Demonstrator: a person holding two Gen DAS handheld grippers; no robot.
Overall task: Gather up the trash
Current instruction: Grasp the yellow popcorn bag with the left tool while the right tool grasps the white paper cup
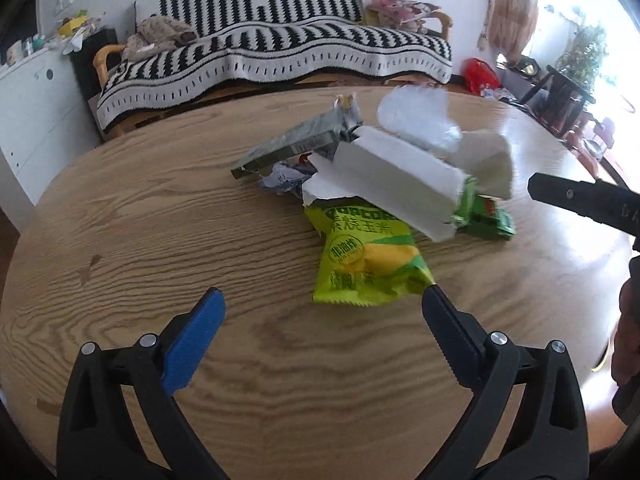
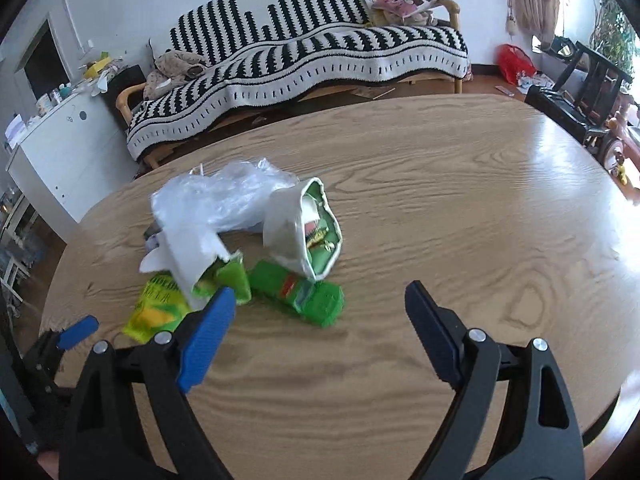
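A pile of trash lies on the round wooden table (image 1: 140, 220). In the left wrist view it holds a yellow-green popcorn bag (image 1: 366, 258), a torn white carton (image 1: 396, 184), a grey-green wrapper (image 1: 296, 144), clear plastic (image 1: 416, 116) and a green packet (image 1: 486, 220). My left gripper (image 1: 322, 312) is open and empty, just short of the popcorn bag. In the right wrist view the popcorn bag (image 2: 156, 308), green packet (image 2: 304, 294), white carton (image 2: 304, 228) and clear plastic (image 2: 216, 196) lie ahead left. My right gripper (image 2: 320, 306) is open and empty, near the green packet.
A sofa with a black-and-white striped blanket (image 1: 280, 48) stands behind the table. A white cabinet (image 1: 36, 112) is at the left. A red bag (image 1: 480, 74) and dark chairs (image 2: 580, 92) are at the right. The right gripper's finger (image 1: 576, 198) shows at the left view's right edge.
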